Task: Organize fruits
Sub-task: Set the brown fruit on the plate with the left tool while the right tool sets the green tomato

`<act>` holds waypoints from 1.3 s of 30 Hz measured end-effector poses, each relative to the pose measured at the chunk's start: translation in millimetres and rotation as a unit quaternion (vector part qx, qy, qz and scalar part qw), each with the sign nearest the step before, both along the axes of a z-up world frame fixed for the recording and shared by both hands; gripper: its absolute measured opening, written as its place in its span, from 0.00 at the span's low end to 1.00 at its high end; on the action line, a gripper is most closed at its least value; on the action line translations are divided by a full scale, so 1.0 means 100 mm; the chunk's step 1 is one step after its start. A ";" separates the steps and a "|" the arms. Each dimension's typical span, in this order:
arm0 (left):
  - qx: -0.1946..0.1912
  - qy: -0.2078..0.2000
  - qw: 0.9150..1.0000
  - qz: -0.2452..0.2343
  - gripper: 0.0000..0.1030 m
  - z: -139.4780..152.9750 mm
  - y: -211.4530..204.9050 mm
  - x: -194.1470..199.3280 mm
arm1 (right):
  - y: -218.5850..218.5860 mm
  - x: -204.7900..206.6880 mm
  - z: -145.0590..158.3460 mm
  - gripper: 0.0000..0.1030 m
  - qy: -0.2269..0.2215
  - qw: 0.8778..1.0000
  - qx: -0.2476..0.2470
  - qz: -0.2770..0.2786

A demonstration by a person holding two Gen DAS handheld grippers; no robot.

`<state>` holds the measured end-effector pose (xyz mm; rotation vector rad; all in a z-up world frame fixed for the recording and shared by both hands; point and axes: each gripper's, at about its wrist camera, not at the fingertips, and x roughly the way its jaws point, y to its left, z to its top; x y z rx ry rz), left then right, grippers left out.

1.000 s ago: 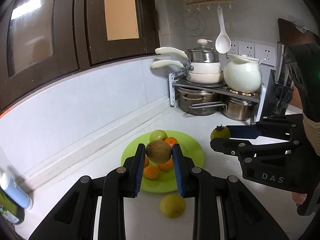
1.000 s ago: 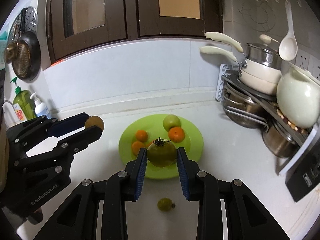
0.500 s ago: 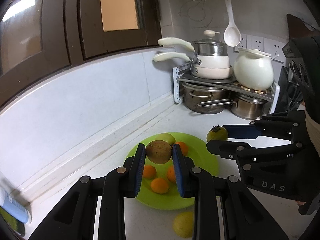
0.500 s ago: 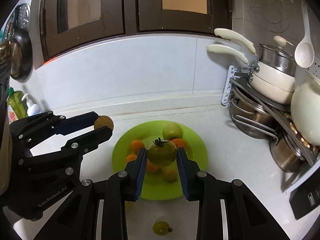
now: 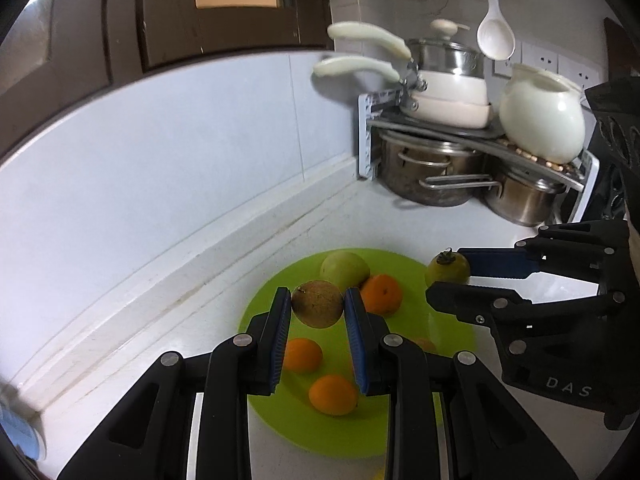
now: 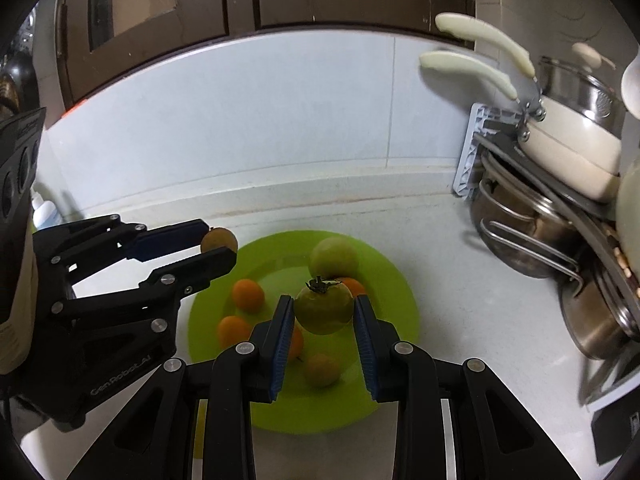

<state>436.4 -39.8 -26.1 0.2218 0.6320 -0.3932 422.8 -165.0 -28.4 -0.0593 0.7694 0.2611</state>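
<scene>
Green plate [image 6: 404, 296] now under both grippers, nearer than a second ago | left gripper [image 5: 318, 308] pinching brown fruit [image 5: 317, 304] above plate's left half | right gripper [image 6: 324, 314] pinching green tomato [image 6: 325, 307] above plate's centre | release likely next

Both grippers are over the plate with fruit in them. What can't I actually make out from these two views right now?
- Plate near edge: both views, behind gripper fingers.
- Orange: left view, mostly hidden by the left gripper.
- Bottle: right view, mostly hidden by that gripper.
- Stem side of the green tomato: sharp only in the right gripper view.
</scene>
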 end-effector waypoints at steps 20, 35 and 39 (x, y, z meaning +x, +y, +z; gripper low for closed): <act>0.023 0.031 0.999 -0.007 0.34 -0.29 -0.11 0.29 | -0.06 0.28 -0.31 0.30 0.036 0.999 0.008 0.001; 0.000 0.009 0.999 0.033 0.44 -0.01 0.09 -0.08 | -0.04 -0.02 -0.04 0.32 0.004 1.000 0.011 -0.004; -0.006 -0.004 0.999 0.041 0.46 0.12 0.12 -0.25 | -0.02 -0.16 0.08 0.32 -0.009 1.000 0.015 -0.005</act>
